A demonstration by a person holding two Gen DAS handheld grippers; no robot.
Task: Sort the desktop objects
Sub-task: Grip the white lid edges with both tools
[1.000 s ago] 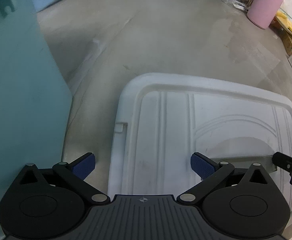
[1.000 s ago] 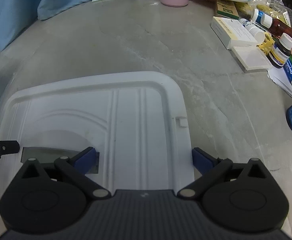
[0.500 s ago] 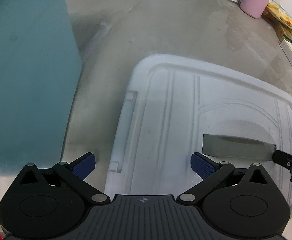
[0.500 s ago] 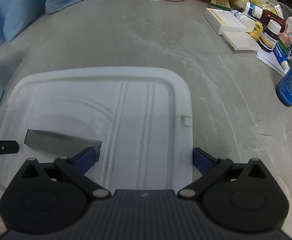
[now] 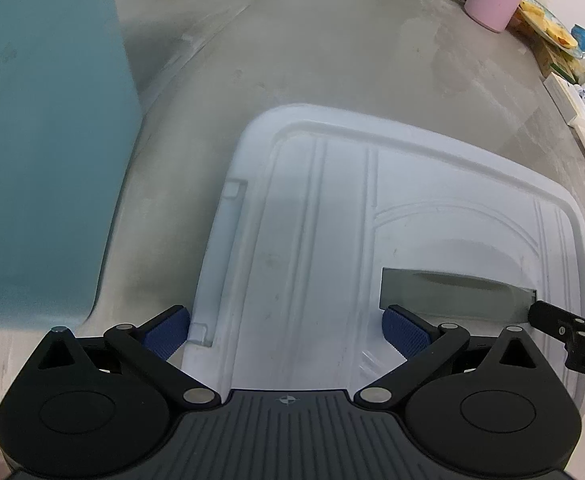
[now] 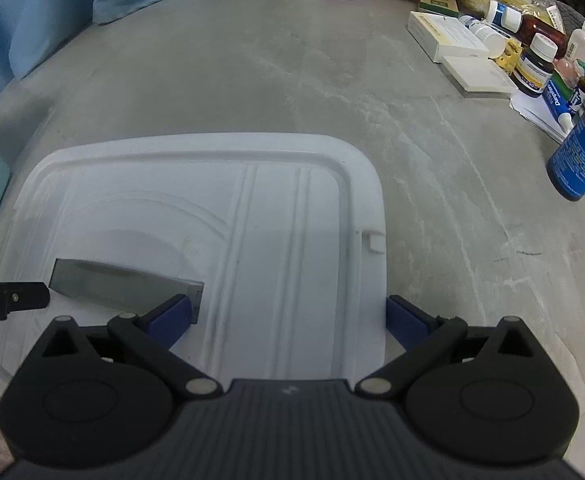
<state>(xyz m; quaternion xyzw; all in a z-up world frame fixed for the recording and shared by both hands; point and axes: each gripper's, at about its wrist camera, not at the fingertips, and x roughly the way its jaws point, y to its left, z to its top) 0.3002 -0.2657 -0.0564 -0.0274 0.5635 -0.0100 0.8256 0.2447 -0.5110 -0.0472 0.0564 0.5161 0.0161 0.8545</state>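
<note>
Where each tool (image 5: 286, 330) spreads, the lid's (image 5: 324, 240) near edge hides.

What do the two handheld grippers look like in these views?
The left gripper and the right gripper look alike: black linkage arms with silver pivot pins, round black housings, a ribbed dark grey body with a small centre mark, and blue ridged finger pads. No cables or sleeves show.

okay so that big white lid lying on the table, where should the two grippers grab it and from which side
Take the white lid by its two short edges, near the small latch tabs, one gripper from each side. It lies flat and wide, so only its thin rim fits between open fingers; the left gripper and right gripper already straddle those edges.
</note>
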